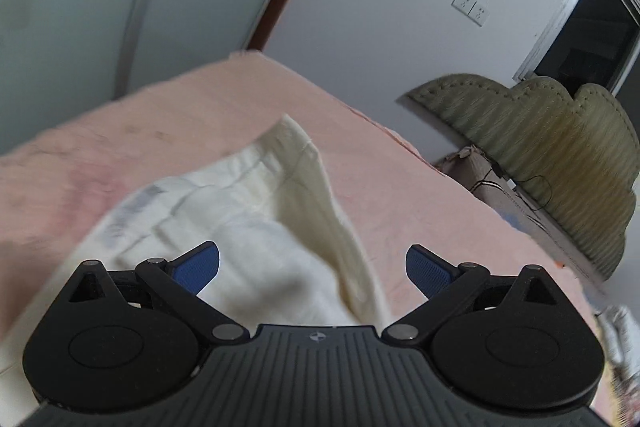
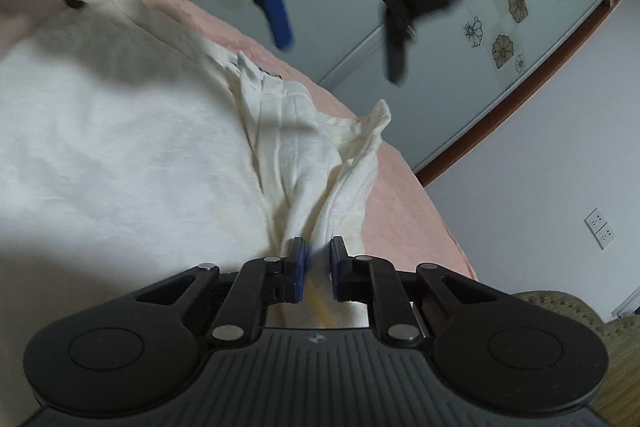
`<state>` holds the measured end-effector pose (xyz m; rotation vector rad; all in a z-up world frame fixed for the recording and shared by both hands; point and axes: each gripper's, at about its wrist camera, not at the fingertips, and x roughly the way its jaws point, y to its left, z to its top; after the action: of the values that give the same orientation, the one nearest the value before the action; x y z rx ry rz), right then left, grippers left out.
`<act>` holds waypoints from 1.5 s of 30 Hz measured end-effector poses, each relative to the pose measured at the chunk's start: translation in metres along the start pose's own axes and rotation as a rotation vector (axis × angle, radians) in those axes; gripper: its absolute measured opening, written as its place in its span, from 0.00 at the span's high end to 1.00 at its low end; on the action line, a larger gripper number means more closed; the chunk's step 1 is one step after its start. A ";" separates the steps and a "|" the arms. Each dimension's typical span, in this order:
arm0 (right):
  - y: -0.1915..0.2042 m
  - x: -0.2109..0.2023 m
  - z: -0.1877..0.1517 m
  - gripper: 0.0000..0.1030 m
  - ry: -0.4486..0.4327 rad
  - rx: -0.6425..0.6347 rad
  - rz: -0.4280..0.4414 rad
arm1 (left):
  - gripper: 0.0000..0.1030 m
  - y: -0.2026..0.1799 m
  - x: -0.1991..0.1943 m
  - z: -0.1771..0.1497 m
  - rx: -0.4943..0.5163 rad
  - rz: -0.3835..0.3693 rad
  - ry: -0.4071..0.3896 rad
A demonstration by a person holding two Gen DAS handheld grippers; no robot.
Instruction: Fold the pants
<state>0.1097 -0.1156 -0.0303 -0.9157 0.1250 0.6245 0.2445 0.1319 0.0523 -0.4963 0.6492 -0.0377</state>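
Observation:
Cream-white pants (image 1: 256, 211) lie on a pink bed cover (image 1: 400, 195). In the left wrist view my left gripper (image 1: 312, 267) is open and empty, hovering just above the pants' bunched edge. In the right wrist view the pants (image 2: 120, 147) spread wide across the pink cover (image 2: 408, 203), with a gathered fold running into my right gripper (image 2: 319, 259), which is shut on that fold. The left gripper (image 2: 340, 31) shows there too, blurred, open, held in a hand above the pants' far end.
An olive padded headboard (image 1: 552, 147) and a cardboard box (image 1: 504, 195) stand to the right of the bed. A wardrobe with flower-patterned doors (image 2: 500, 11) and a white wall with sockets (image 1: 470, 7) lie beyond the bed's far edge.

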 end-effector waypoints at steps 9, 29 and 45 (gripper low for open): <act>-0.001 0.002 0.000 0.89 -0.004 0.047 0.001 | 0.40 -0.010 0.089 0.048 -0.051 0.121 0.117; -0.028 -0.029 -0.010 0.58 0.088 0.123 -0.183 | 0.97 0.009 -0.109 -0.060 0.126 0.052 -0.154; 0.047 -0.106 0.005 0.93 0.136 0.153 -0.005 | 0.98 0.078 -0.145 -0.097 -0.038 0.083 -0.078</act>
<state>-0.0039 -0.1387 -0.0228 -0.8102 0.2885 0.5405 0.0618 0.1854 0.0332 -0.5049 0.5948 0.0723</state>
